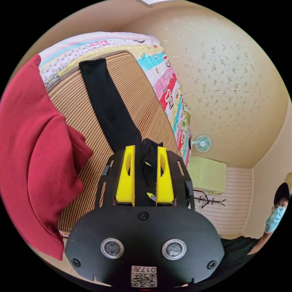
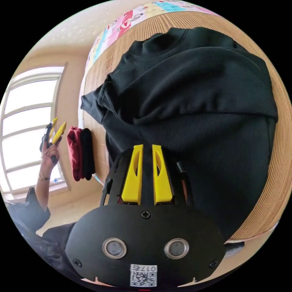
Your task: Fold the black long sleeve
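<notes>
Left gripper view, read from its left side, has a red garment [image 1: 39, 158] lying on the striped mat [image 1: 137, 100], then one black sleeve [image 1: 106, 106] stretched straight across that mat toward the left gripper [image 1: 146, 170], whose yellow jaws are closed on a bunched end of the black cloth, probably to pull the sleeve taut before folding it in. Right gripper view has the person's hand [image 2: 48, 152] raising that other gripper at the left, near a window [image 2: 27, 127], then the right gripper [image 2: 146, 173], jaws nearly together with black cloth between them; whether they truly pinch it cannot be told. The black long sleeve [image 2: 194, 100] lies heaped and rumpled on the mat, ribbed, unfolded.
</notes>
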Demonstrator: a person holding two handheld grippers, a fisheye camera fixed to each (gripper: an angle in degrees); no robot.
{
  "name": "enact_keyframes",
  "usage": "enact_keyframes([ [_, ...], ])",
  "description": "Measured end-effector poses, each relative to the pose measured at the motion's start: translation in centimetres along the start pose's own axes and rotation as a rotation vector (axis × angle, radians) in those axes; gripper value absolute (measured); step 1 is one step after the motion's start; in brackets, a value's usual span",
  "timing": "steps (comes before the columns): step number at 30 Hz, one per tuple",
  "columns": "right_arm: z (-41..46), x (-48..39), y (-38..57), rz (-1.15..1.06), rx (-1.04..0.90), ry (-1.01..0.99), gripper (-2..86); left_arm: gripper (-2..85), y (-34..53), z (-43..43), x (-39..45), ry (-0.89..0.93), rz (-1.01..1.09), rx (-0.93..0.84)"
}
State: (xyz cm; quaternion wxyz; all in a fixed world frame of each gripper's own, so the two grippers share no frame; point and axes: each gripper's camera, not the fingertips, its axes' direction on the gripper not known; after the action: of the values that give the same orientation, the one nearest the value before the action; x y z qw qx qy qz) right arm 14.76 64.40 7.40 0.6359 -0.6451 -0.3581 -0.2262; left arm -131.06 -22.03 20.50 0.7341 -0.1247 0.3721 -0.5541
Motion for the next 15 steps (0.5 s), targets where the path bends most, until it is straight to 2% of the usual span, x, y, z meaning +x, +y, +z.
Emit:
enact_keyframes([
  [5, -3.7, 1.1, 3.7, 0.02, 0.061, 0.125, 8.3, 13.9, -7.3, 1.0, -3.3, -0.133, -0.128, 0.024],
  [8, -3.9, -0.3, 2.5, -0.03, 0.069, 0.148, 10.4, 15.9, -11.0, 3.4, -5.1, -0.314, -0.218, -0.027],
  [13, 0.3, -5.1, -2.7, -0.206, 0.074, 0.096, 12.4, 12.9, -12.6, 6.3, -7.0, -0.364, -0.233, 0.011],
  [15, 4.5, -6.9, -6.0, -0.275, -0.003, 0.069, 12.1, 10.5, -12.1, 6.5, -7.5, -0.432, -0.266, 0.047],
])
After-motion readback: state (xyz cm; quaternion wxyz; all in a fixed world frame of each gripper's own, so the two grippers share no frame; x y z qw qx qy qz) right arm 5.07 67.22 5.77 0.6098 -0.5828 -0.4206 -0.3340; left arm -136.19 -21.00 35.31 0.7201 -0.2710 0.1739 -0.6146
